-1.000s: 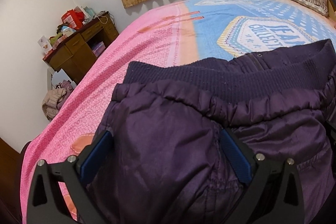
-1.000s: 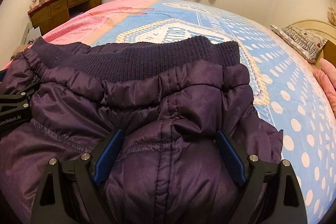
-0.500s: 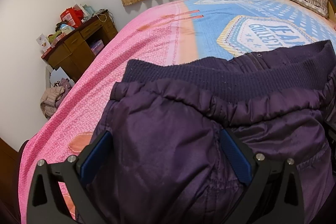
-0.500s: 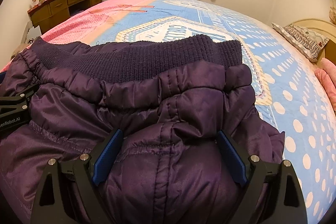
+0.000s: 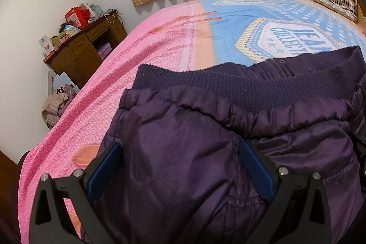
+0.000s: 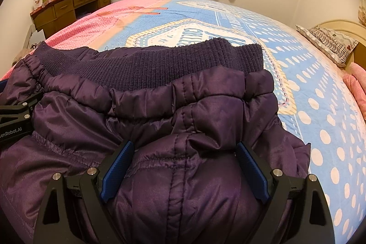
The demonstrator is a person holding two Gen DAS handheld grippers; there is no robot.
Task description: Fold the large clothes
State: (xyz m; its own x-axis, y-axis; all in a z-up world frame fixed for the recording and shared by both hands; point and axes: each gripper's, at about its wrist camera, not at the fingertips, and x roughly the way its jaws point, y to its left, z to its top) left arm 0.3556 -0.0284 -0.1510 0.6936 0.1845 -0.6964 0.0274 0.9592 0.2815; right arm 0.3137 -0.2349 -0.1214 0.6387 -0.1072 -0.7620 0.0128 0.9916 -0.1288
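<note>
Lying bunched on the bed (image 6: 320, 88), the purple padded jacket (image 6: 183, 129) looks light, soft and slippery; its ribbed knit hem (image 6: 160, 65) seems the surest hold. Both the left claw (image 5: 180, 166) and the right claw (image 6: 183, 166) stand wide, puffy fabric bulging between them, unpinched.

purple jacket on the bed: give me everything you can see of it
The purple jacket is dark and padded, with a shiny quilted shell that looks like nylon, and a ribbed knit band along its far edge above a gathered seam. It lies bunched on the pink and blue bedspread. Puffed fabric bulges between the wide-set blue pads of the left gripper and the right gripper; whether they pinch it is unclear.
</note>
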